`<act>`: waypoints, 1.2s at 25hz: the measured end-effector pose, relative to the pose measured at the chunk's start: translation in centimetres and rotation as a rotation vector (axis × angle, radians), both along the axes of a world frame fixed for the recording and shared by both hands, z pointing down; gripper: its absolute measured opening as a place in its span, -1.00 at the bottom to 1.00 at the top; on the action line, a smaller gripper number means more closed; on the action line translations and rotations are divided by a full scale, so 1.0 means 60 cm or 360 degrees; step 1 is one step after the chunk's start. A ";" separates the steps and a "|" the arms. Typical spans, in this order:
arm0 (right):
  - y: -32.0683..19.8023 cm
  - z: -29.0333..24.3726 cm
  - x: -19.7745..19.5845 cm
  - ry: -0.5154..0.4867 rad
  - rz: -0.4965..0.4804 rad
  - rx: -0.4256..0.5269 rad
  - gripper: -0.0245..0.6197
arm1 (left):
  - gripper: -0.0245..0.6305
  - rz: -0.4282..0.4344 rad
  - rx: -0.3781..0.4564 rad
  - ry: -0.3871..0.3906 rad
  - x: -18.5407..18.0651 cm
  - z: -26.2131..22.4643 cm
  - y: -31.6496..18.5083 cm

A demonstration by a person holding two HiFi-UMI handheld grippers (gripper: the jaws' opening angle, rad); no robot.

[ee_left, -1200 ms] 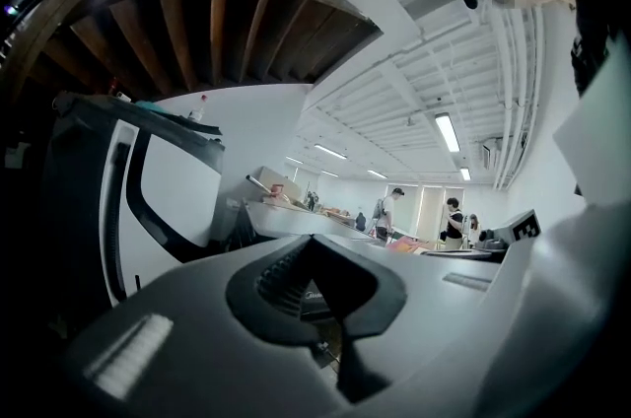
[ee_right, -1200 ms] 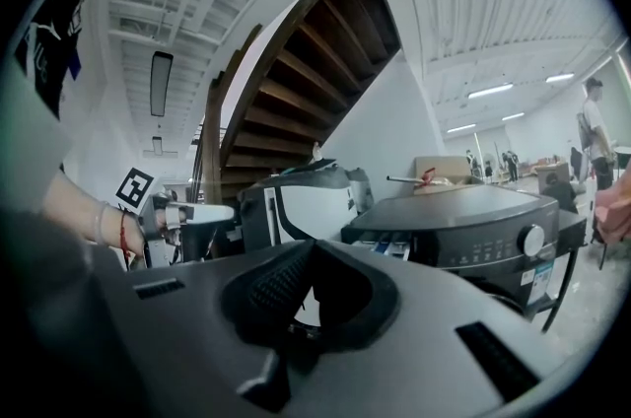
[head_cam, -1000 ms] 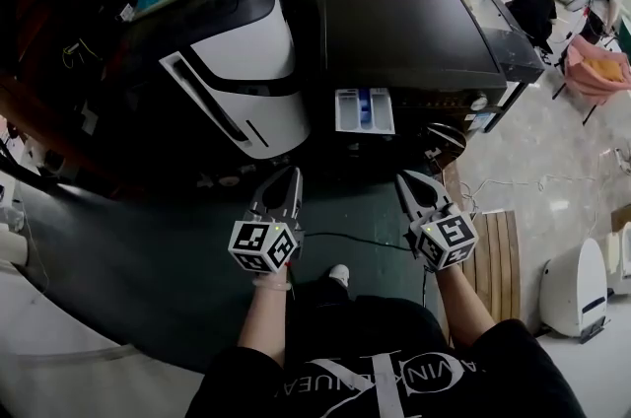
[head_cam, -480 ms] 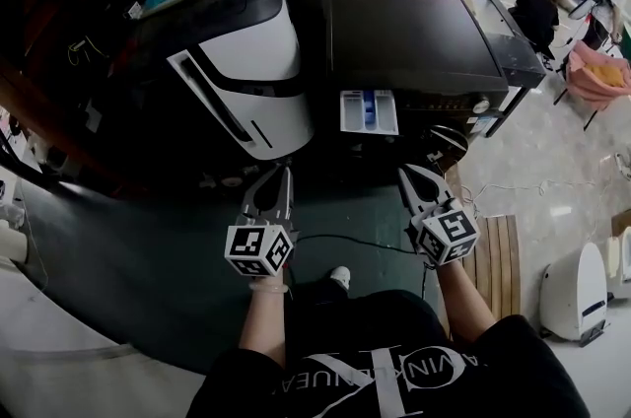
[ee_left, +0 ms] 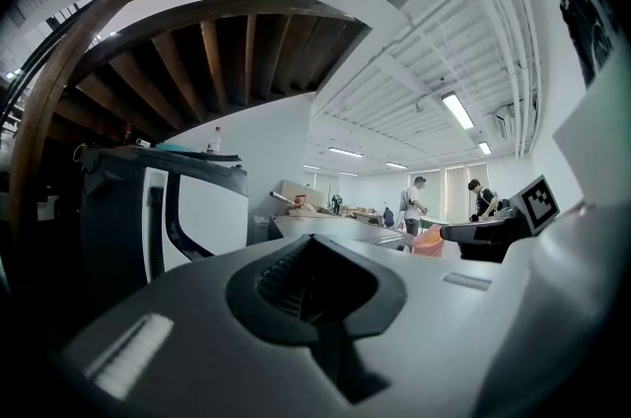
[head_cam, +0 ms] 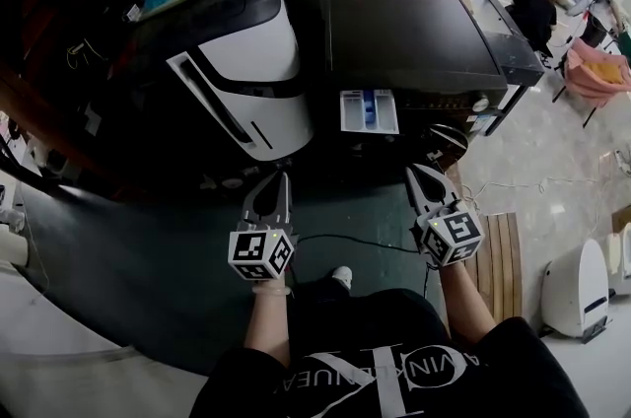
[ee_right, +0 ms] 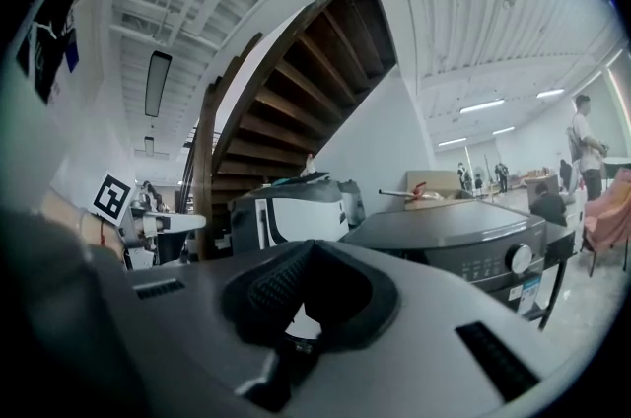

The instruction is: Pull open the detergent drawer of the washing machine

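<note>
Two handheld grippers hung level before the machines, both empty. At far left stood a rounded white-and-black appliance (head_cam: 242, 61). Just right of it, the left gripper (head_cam: 280, 179) had its jaws clenched on nothing, well short of the dark grey front-loading washing machine (head_cam: 414, 36). The white plastic detergent drawer with a blue compartment (head_cam: 368, 110) already stood out from the upper left of the machine's face, beyond the grippers and between their lines. The right gripper (head_cam: 416, 174) was likewise pressed together and empty. The likely dangers were a further tug dragging the drawer off its runners, or a forward swing knocking its jutting end. Its long axis seemed to run front to back, out of the machine toward the person, open side up.
</note>
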State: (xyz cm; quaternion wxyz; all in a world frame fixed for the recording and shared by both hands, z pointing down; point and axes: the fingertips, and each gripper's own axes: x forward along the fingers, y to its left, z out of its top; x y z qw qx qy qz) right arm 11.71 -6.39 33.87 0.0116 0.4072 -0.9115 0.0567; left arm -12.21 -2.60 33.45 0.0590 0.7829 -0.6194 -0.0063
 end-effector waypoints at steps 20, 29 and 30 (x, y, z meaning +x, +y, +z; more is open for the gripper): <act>0.009 0.009 0.006 0.0017 0.0042 -0.0006 -0.89 | -0.90 0.0020 -0.0019 -0.0019 0.002 0.012 0.003; 0.009 0.011 0.002 0.0026 0.0031 -0.0001 -0.89 | -0.90 0.0013 -0.0018 -0.0028 -0.002 0.014 0.003; 0.009 0.011 0.001 0.0026 0.0030 -0.0001 -0.89 | -0.90 0.0012 -0.0017 -0.0029 -0.002 0.013 0.002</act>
